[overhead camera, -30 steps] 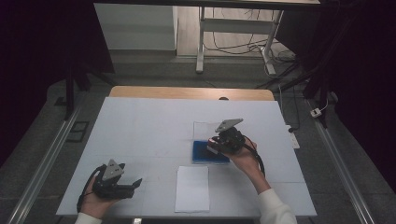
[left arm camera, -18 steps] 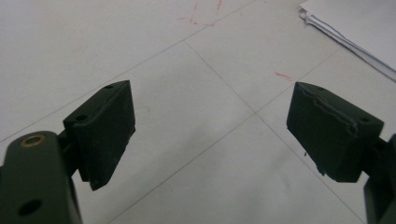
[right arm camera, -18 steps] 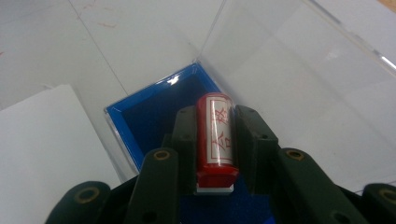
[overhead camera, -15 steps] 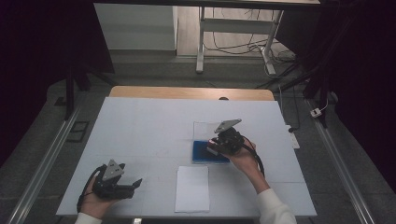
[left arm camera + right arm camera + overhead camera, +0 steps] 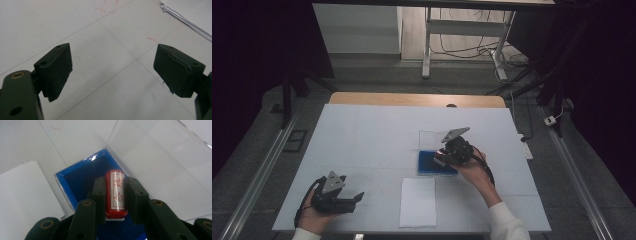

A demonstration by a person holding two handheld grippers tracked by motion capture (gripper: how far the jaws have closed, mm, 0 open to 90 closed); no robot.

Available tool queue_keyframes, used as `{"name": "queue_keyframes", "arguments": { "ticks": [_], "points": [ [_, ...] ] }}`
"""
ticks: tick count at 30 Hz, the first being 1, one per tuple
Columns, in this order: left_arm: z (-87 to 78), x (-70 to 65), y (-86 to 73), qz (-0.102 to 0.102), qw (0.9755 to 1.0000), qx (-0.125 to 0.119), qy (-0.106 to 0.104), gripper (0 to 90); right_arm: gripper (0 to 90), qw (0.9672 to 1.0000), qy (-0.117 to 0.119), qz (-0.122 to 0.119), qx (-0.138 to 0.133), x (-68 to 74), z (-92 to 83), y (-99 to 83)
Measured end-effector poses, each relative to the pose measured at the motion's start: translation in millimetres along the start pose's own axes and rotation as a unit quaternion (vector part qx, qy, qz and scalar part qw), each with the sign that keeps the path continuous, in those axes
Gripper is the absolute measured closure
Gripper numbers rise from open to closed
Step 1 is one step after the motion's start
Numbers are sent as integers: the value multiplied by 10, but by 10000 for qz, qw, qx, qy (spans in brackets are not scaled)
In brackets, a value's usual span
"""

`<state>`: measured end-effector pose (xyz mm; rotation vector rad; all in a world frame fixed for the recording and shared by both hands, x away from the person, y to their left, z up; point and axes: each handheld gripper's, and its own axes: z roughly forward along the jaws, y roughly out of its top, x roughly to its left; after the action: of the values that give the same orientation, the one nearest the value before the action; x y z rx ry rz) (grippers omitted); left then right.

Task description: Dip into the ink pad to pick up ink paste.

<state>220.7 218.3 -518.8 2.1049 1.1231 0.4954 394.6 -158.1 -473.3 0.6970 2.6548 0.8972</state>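
**Red cylinder pinched above the open blue box**

On the white desk there are two grippers, one blue-lined box, one red cylinder and one stack of white paper.

The right gripper has its two fingers pressed against the sides of a single red cylinder, a stamp-like piece with a white label bearing red characters. The cylinder's long axis runs along the fingers, in line with the way the gripper points: one rounded end points away from the camera, toward the far corner of the box, and the other end sits back between the fingers, nearer the gripper body. It lies squarely between the two fingers, touching both, with its far end reaching just past their tips.

The cylinder is held over the blue box, above its dark blue lining; whether it touches the lining cannot be told. The box's clear lid is folded open and lies flat on the desk on the far side. In the high view the right gripper is over the same blue box, right of the desk's centre.

The paper stack lies near the front edge, just beside the box.

The left gripper has its fingers spread wide with nothing between them, bare desk below. In the high view the left gripper rests at the front left, well apart from the box.
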Motion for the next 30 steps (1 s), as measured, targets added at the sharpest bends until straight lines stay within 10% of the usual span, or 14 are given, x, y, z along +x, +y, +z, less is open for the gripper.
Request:
{"name": "queue_keyframes", "arguments": {
  "ticks": [30],
  "points": [
    [-33,-10,0,-37,10000,-56,23,156,709,9995,-75,49,301,24,56,24]
  ]
}}
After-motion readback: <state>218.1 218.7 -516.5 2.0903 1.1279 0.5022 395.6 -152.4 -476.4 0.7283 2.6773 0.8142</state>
